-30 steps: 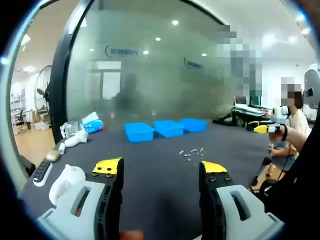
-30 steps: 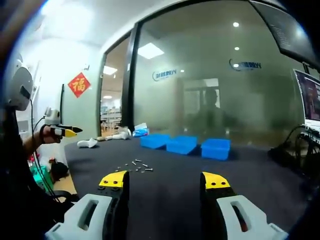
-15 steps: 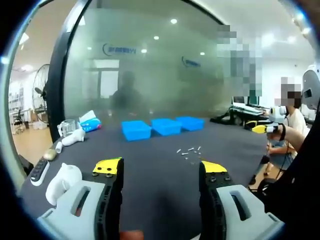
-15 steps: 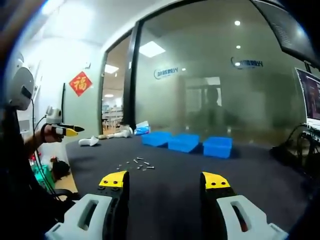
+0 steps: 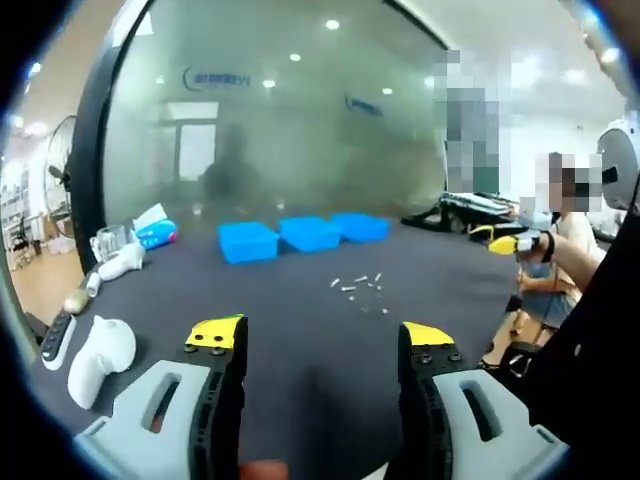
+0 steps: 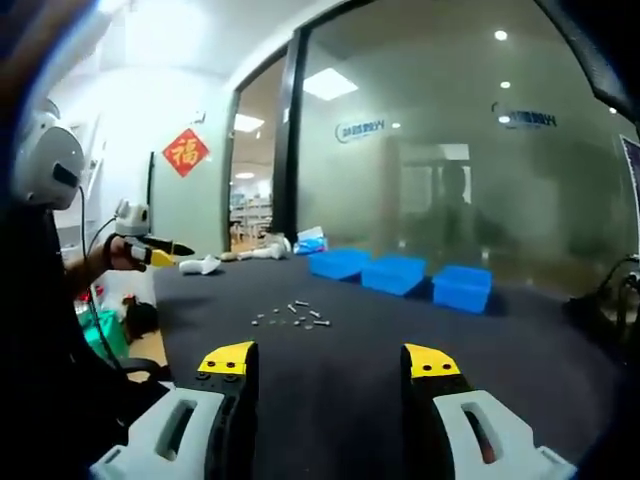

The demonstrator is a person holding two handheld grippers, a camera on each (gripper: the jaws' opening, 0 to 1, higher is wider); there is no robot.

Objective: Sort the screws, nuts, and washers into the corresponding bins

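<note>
Tongs (image 5: pixel 320 345) (image 6: pixel 328 362) gape wide (both empty) above table (image 5: pixel 300 330).

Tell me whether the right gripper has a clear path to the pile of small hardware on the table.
Probably yes. The right gripper is open and empty, and the small hardware lies ahead on bare dark table, nothing between. The blue bins sit farther back.

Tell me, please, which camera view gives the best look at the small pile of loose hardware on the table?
The right gripper view: the loose hardware lies nearer there, with separate pieces spread on the dark table, unobstructed. The left gripper view shows the same pile farther off and blurrier, in front of the three blue bins.
</note>
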